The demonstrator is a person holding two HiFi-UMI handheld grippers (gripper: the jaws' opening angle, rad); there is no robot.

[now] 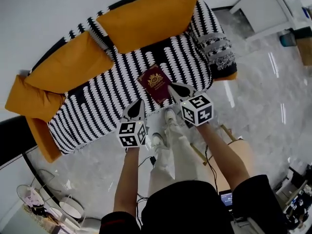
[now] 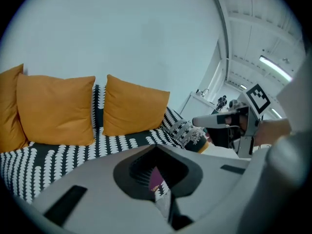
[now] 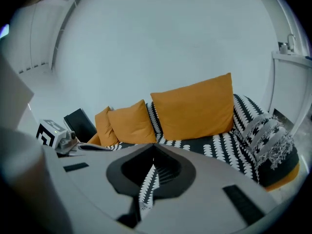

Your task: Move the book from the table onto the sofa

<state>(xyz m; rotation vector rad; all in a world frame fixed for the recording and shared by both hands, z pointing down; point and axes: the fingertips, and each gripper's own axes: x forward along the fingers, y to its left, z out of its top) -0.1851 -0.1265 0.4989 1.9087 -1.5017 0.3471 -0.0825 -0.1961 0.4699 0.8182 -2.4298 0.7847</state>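
The pale marble floor (image 1: 263, 91) fills the right and lower parts of the head view. On it, against a white wall, stands the sofa (image 1: 97, 106), black with rows of white marks. Three orange cushions lean along its back: a big one (image 1: 146, 18) on the right, a second (image 1: 68, 65) left of it, and a third (image 1: 31, 99) at the far left end. A grey patterned throw (image 1: 217, 48) hangs over the right arm of the sofa.

A person stands just in front of the sofa, with both arms stretched forward.

The left gripper (image 1: 138, 104) shows over the front edge of the seat. Its jaws are clenched together with nothing in them. Through the slit between them only a sliver of maroon and sofa pattern shows beyond.

The right gripper (image 1: 173, 87) is just beside it, with its tip showing over the book's right edge. Its jaws are also clenched and empty.

The book (image 1: 155, 82), maroon with a gold emblem, lies flat on the seat near the front edge, between the two gripper tips. Neither gripper holds it.
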